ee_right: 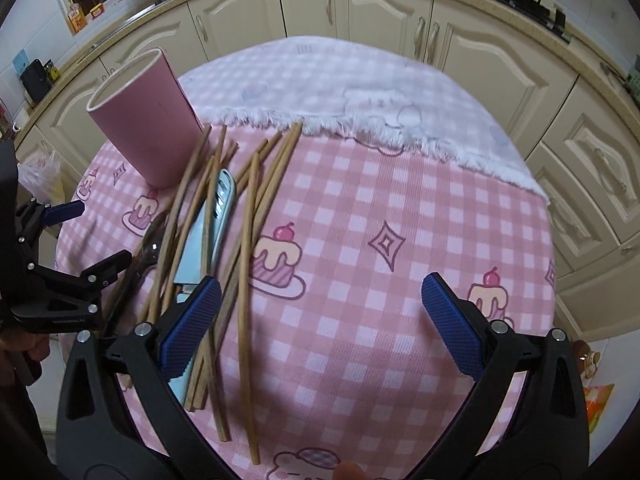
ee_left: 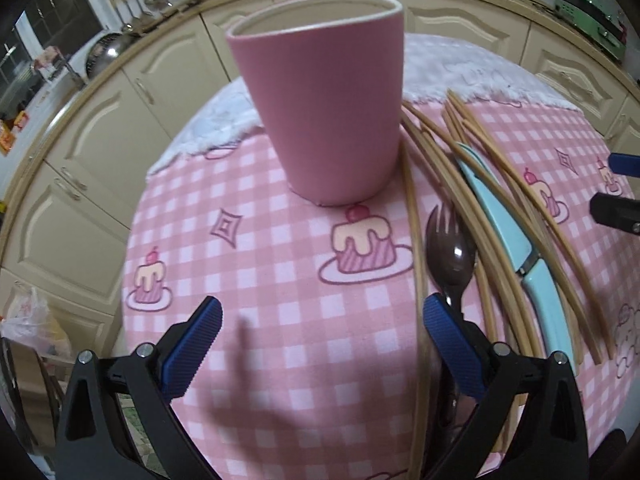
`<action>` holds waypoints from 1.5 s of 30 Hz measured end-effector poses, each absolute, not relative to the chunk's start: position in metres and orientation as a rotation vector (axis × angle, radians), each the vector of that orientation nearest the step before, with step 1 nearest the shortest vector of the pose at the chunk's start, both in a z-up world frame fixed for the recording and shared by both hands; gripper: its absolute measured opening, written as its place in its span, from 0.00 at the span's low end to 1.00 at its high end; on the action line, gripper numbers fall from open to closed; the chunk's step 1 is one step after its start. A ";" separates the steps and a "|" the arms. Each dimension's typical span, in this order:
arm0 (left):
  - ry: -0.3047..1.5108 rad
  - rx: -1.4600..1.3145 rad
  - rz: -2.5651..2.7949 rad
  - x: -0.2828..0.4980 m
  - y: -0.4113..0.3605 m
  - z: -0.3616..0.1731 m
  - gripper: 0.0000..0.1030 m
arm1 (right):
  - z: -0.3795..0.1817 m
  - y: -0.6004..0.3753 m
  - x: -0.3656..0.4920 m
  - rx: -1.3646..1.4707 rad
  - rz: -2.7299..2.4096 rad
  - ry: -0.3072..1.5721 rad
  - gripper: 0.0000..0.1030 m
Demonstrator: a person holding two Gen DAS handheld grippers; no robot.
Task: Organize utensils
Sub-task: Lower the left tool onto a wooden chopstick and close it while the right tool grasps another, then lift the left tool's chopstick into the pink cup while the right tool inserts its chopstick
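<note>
Left wrist view: the left gripper (ee_left: 322, 344) hangs low over the bench (ee_left: 248, 272), jaws spread and holding nothing. An empty pink cup (ee_left: 328, 108) stands upright straight ahead — presumably the holder. To its right lie loose chopsticks (ee_left: 416, 264), a brown spork (ee_left: 450, 256) and a pale-blue knife (ee_left: 508, 232).

Right wrist view: the right gripper (ee_right: 320, 320) likewise has its jaws spread, empty, its left pad over the chopstick (ee_right: 244, 264) pile — probably lining up a first pick.

Finding no readable text, label, brand or number anywhere; small white lettering on the black left claw (ee_right: 64, 240) staying too blurred to make out
</note>
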State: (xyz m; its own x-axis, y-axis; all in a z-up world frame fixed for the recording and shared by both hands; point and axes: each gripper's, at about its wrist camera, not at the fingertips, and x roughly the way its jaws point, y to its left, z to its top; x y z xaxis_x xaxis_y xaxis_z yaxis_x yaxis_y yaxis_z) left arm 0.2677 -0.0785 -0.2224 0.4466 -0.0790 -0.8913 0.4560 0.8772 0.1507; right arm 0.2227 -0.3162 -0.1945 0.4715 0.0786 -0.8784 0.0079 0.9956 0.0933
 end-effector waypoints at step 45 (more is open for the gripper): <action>1.084 0.364 -0.585 0.255 -0.093 -0.197 0.05 | -0.186 -0.337 0.238 0.247 0.222 1.034 0.05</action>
State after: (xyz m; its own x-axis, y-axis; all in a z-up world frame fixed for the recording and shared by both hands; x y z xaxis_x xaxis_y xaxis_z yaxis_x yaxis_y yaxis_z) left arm 0.2554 -0.0926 -0.1965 0.3400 -0.2653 -0.9022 0.6088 0.7933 -0.0038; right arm 0.2375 -0.3373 -0.1864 0.4938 0.2962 -0.8176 -0.0652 0.9502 0.3048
